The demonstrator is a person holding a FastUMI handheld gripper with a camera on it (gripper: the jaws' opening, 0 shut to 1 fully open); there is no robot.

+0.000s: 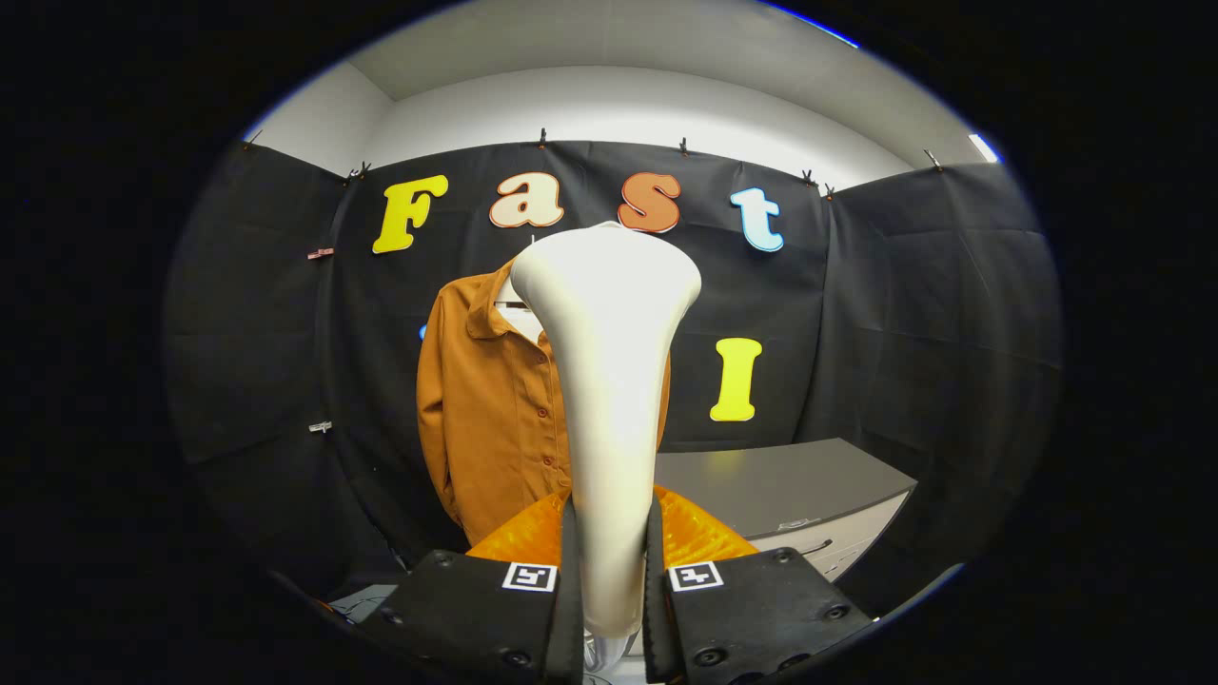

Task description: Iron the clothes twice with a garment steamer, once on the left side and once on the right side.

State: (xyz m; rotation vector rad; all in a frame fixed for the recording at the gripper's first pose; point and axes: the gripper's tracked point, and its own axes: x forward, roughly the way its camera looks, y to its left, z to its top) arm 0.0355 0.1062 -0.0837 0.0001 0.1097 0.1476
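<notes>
Tongs [611,561] clamped around steamer [609,381]

A grey cabinet [790,490] is standing low against the black cloth wall [913,314], its flat top catching a faint yellowish glare and a drawer handle [816,548] showing on its front. Small clips [542,138] are pinning the cloth's upper edge, and a pale wall [628,109] and ceiling [666,43] are rising above it.
</notes>
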